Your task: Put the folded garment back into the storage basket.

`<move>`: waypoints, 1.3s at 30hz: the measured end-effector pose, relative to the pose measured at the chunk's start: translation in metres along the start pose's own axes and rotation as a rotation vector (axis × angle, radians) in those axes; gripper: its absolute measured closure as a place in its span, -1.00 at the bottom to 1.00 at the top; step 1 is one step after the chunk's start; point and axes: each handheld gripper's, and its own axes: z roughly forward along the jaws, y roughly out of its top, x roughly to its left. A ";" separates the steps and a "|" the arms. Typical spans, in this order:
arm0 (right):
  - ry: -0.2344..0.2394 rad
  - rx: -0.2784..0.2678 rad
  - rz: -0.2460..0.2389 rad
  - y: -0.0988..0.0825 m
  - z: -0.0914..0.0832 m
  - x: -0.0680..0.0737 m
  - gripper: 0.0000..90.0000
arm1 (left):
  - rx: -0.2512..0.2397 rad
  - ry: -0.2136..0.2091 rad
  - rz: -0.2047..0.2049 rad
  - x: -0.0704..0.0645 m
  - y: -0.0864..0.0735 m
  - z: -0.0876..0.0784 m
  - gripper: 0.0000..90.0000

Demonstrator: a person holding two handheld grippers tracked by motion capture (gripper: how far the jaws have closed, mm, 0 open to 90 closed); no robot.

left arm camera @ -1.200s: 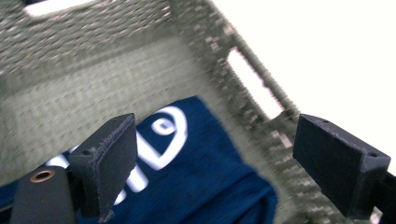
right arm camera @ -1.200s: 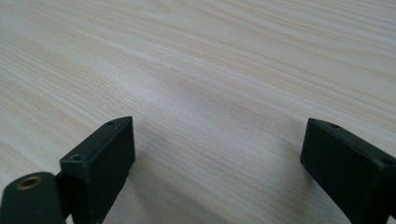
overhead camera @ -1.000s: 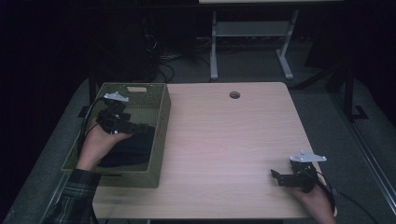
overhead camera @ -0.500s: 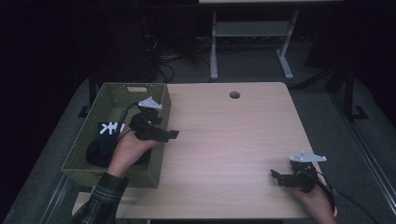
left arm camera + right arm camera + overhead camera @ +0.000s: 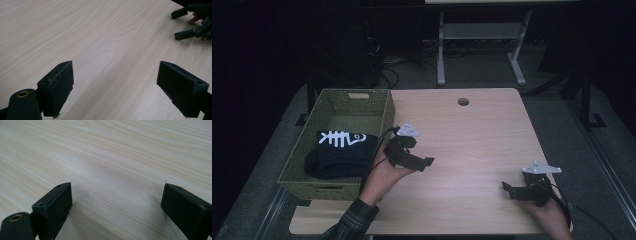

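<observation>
The left claw is hovering just above the desk, right beside the near right wall of the basket, with its jaws spread wide and nothing between them. In the left gripper view both black jaws are standing far apart over bare wood grain, and the right claw is showing at the top right corner of that view, well apart. The left hand is gripping the tool from below, its plaid sleeve coming in from the bottom edge.

The right claw is resting low over the near right part of the desk, jaws likewise spread and holding nothing; the right gripper view is showing only pale wood between them. The right hand is sitting behind it at the desk's near edge.

The dark cloth with a white fishbone print is lying inside the green woven basket, toward its near end, touching the basket floor and apart from both claws. The basket is sitting at the desk's left edge. A small round hole is showing in the desk's far side.
</observation>
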 end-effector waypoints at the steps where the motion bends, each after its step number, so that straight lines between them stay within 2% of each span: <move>1: 0.000 0.000 0.000 0.000 0.000 0.000 -0.79 | 0.000 0.000 0.002 -0.002 -0.002 0.003 -0.70; 7: 0.000 0.000 0.001 0.000 0.000 0.000 -0.79 | -0.028 0.002 0.007 -0.010 -0.020 0.027 -0.70; 10: 0.000 0.000 0.000 0.000 0.000 0.000 -0.79 | -0.007 0.009 0.024 -0.011 -0.031 0.040 -0.70; 12: 0.000 0.001 0.000 0.000 0.000 0.000 -0.79 | -0.003 0.013 0.027 -0.010 -0.034 0.043 -0.70; 19: 0.000 0.001 0.000 0.000 0.000 0.000 -0.79 | 0.018 0.012 0.014 -0.009 -0.052 0.061 -0.70; 23: 0.000 0.000 0.002 0.000 0.000 0.000 -0.79 | 0.051 0.025 0.044 -0.009 -0.063 0.076 -0.71; 26: 0.000 0.000 0.004 0.000 0.000 0.000 -0.79 | 0.063 0.035 0.064 -0.009 -0.068 0.083 -0.72; 27: 0.000 0.000 0.003 0.000 0.000 0.000 -0.79 | 0.027 0.057 0.095 -0.010 -0.072 0.085 -0.72; 28: 0.000 0.000 0.003 0.000 0.000 0.000 -0.79 | 0.004 0.055 0.087 -0.010 -0.074 0.086 -0.72; 39: 0.000 0.000 0.003 0.000 0.000 0.000 -0.79 | 0.003 0.055 0.087 -0.009 -0.074 0.085 -0.72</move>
